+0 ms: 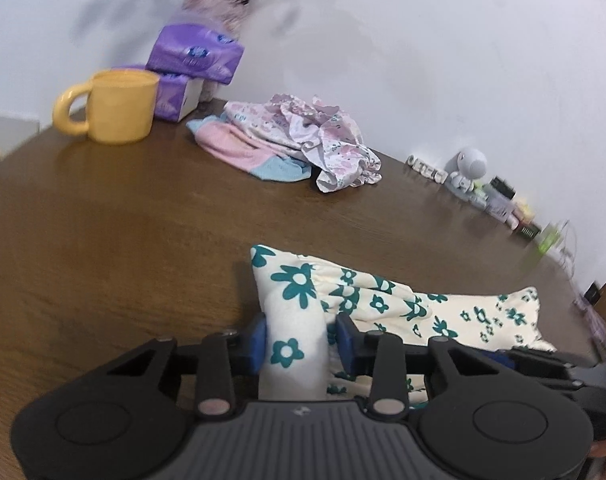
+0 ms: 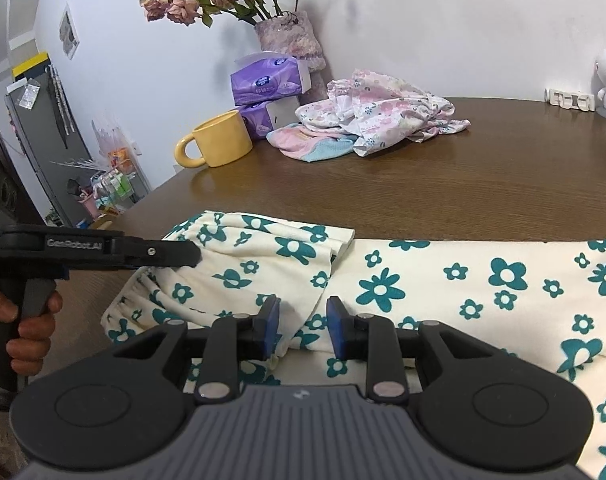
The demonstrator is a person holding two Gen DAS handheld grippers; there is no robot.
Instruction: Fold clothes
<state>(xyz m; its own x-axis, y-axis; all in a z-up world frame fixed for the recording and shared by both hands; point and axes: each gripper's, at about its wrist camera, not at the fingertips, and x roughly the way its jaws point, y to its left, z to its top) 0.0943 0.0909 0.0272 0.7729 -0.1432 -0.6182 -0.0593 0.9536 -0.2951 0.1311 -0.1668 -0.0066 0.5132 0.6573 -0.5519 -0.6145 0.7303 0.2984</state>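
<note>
A cream garment with teal flowers (image 2: pixel 443 280) lies across the near part of the brown table (image 2: pixel 463 184), its waistband end folded over at the left. My left gripper (image 1: pixel 301 342) is shut on a bunched fold of this garment (image 1: pixel 367 292); it also shows in the right wrist view (image 2: pixel 171 256) at the waistband. My right gripper (image 2: pixel 301 326) hovers just above the folded edge, jaws apart, with cloth lying between the pads but not pinched.
A pile of pink floral and pink-blue clothes (image 2: pixel 375 116) lies at the back. A yellow mug (image 2: pixel 219 140), purple tissue packs (image 2: pixel 267 80) and a flower vase (image 2: pixel 291 36) stand back left. A white toy robot (image 1: pixel 469 168) and small bottles line the right wall.
</note>
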